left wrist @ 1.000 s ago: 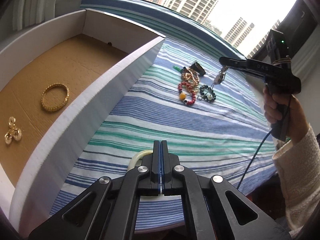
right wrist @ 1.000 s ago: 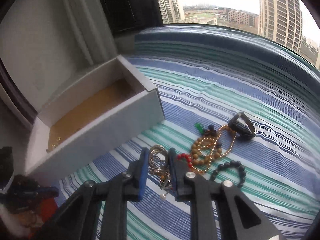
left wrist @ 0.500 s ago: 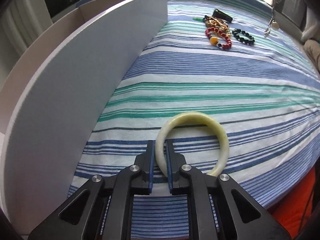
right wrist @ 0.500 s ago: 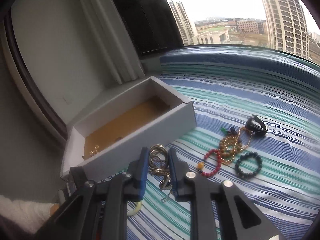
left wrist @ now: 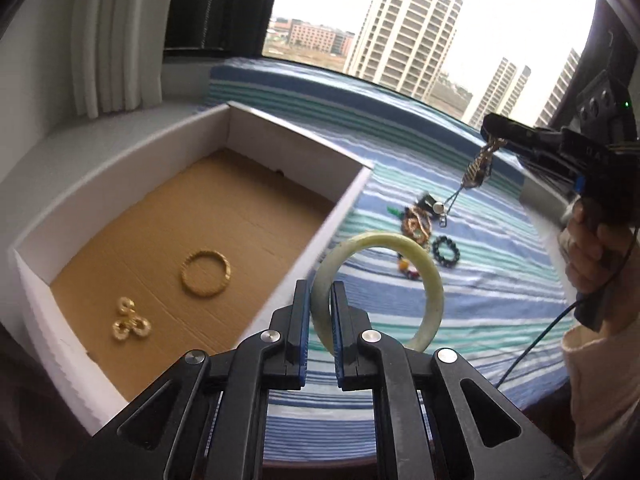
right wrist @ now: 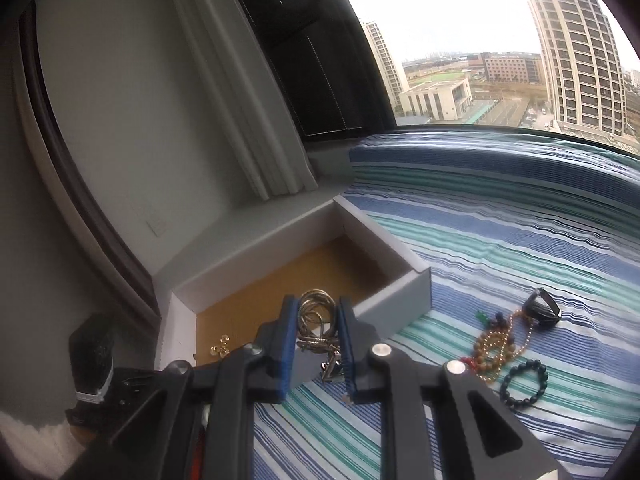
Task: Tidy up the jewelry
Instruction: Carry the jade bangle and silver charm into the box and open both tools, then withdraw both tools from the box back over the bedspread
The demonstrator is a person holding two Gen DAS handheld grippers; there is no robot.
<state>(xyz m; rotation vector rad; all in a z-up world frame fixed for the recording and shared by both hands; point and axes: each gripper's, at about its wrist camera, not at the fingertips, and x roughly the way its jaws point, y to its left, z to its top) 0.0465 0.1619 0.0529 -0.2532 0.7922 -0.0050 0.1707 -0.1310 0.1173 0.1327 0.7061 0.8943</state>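
A second ago the left gripper (left wrist: pixel 320 300) stood closed and empty over the striped cloth (left wrist: pixel 480 300) with the pale green bangle (left wrist: pixel 428 276) lying just past its tips; now its pads are clamped on the bangle's rim and the ring is lifted clear of the cloth, standing upright ahead of the fingers and just right of the box's near wall. The right gripper (right wrist: pixel 318 328) has also risen: it holds the same bunch of chain (right wrist: pixel 318 320) between its pads as before, and in the left wrist view the chain (left wrist: pixel 478 168) dangles from it above the jewelry pile (left wrist: pixel 420 228). The white box (left wrist: pixel 280 272) with a brown cardboard floor sits ahead and left of the left gripper; inside lie a gold bangle (left wrist: pixel 206 274) and, nearer the tongs, a small cluster of gold rings (left wrist: pixel 130 318). On the cloth ahead and right of the right gripper remain a dark bead bracelet (right wrist: pixel 524 384), tan bead strands (right wrist: pixel 494 346) and a black piece (right wrist: pixel 542 312)
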